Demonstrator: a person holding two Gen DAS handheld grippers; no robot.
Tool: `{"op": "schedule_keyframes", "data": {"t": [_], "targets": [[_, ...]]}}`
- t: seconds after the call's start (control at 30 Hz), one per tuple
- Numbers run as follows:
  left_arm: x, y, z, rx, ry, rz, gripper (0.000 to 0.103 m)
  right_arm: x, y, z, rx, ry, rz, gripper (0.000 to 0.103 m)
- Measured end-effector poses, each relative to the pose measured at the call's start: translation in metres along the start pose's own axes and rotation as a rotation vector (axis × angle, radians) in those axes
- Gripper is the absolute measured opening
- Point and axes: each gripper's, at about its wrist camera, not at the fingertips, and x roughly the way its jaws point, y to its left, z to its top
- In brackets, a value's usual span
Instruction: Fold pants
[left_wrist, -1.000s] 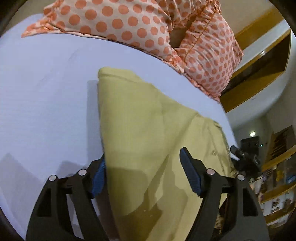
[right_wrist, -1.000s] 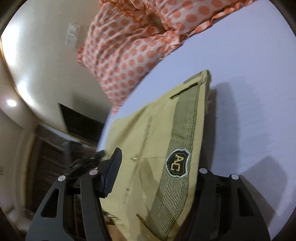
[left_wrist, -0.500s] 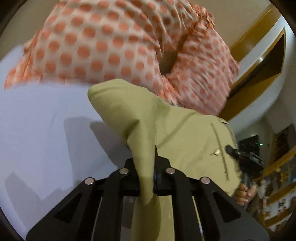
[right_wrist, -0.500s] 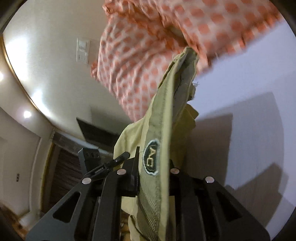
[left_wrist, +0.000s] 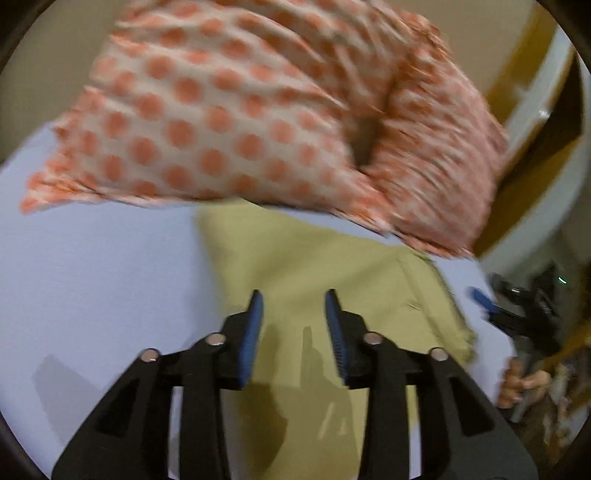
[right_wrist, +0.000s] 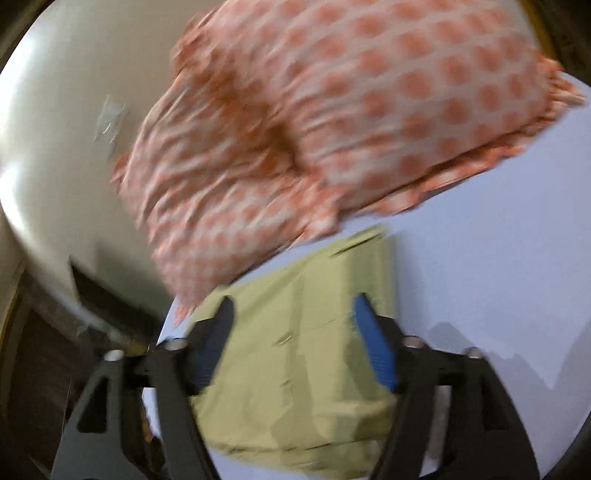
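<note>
The yellow-green pants (left_wrist: 325, 273) lie folded flat on the white bed sheet (left_wrist: 103, 280), their far edge close to the pillows. They also show in the right wrist view (right_wrist: 306, 354). My left gripper (left_wrist: 293, 306) is open and empty, its blue pads just above the pants' near part. My right gripper (right_wrist: 291, 314) is open and empty, wider apart, over the other side of the pants. In the left wrist view the right gripper (left_wrist: 509, 306) shows at the right edge, held by a hand. Both views are blurred by motion.
Two orange polka-dot pillows (left_wrist: 229, 118) lie right behind the pants, also in the right wrist view (right_wrist: 351, 122). The bed's edge runs at the right of the left view, with a wooden frame (left_wrist: 546, 122) and shelves beyond. A pale wall (right_wrist: 55, 129) is at left.
Both grippers were shut on the pants and lifting an edge half a second ago. Now both have opened and let go, and the pants lie folded flat nearer the pillows.
</note>
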Motion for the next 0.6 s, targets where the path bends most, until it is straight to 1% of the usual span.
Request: {"op": "schedule_keyframes", "data": {"t": [0.03, 0.07, 0.1, 0.13, 0.17, 0.2, 0.23, 0.27, 0.3, 0.33, 0.37, 0.4, 0.43, 0.47, 0.5, 0.53, 0.6], "targets": [[0.012, -0.006, -0.004, 0.001, 0.044, -0.019, 0.043, 0.011, 0.006, -0.004, -0.011, 0.047, -0.002, 0.081], [0.021, -0.008, -0.007, -0.001, 0.074, -0.024, 0.043, 0.028, 0.009, -0.009, -0.011, 0.117, -0.017, 0.084], [0.039, -0.008, -0.010, -0.006, 0.123, 0.012, 0.043, 0.042, 0.008, -0.014, -0.003, 0.161, -0.059, 0.084], [0.049, -0.004, -0.010, -0.017, 0.143, 0.037, 0.039, 0.050, 0.005, -0.016, 0.008, 0.178, -0.097, 0.085], [0.054, 0.001, -0.010, -0.029, 0.141, 0.058, 0.027, 0.058, -0.001, -0.018, 0.033, 0.187, -0.101, 0.088], [0.052, 0.004, -0.008, -0.039, 0.116, 0.088, 0.022, 0.056, -0.004, -0.016, 0.054, 0.165, -0.076, 0.088], [0.048, 0.006, -0.008, -0.052, 0.120, 0.107, 0.019, 0.055, -0.005, -0.015, 0.074, 0.172, -0.077, 0.088], [0.037, 0.005, -0.012, -0.065, 0.119, 0.115, 0.029, 0.047, 0.000, -0.017, 0.077, 0.170, -0.109, 0.088], [0.024, 0.000, -0.019, -0.044, 0.102, 0.123, 0.038, 0.038, 0.009, -0.022, 0.047, 0.152, -0.139, 0.088], [0.007, -0.009, -0.029, 0.005, 0.069, 0.139, 0.053, 0.029, 0.021, -0.028, -0.006, 0.126, -0.154, 0.091], [-0.013, -0.019, -0.044, 0.065, 0.030, 0.162, 0.068, 0.011, 0.036, -0.044, -0.087, 0.085, -0.159, 0.100], [-0.029, -0.029, -0.061, 0.105, -0.002, 0.185, 0.077, -0.003, 0.047, -0.058, -0.140, 0.055, -0.171, 0.102], [-0.038, -0.034, -0.074, 0.124, -0.020, 0.199, 0.092, -0.017, 0.054, -0.074, -0.185, 0.021, -0.199, 0.102], [-0.054, -0.042, -0.098, 0.145, -0.047, 0.221, 0.099, -0.030, 0.065, -0.098, -0.230, -0.015, -0.253, 0.102], [-0.063, -0.049, -0.116, 0.152, -0.055, 0.230, 0.099, -0.035, 0.071, -0.117, -0.259, -0.027, -0.296, 0.102], [-0.068, -0.051, -0.131, 0.151, -0.052, 0.233, 0.101, -0.036, 0.074, -0.136, -0.282, -0.018, -0.332, 0.102], [-0.070, -0.055, -0.159, 0.147, -0.022, 0.240, 0.101, -0.032, 0.075, -0.160, -0.285, 0.007, -0.362, 0.102]]}}
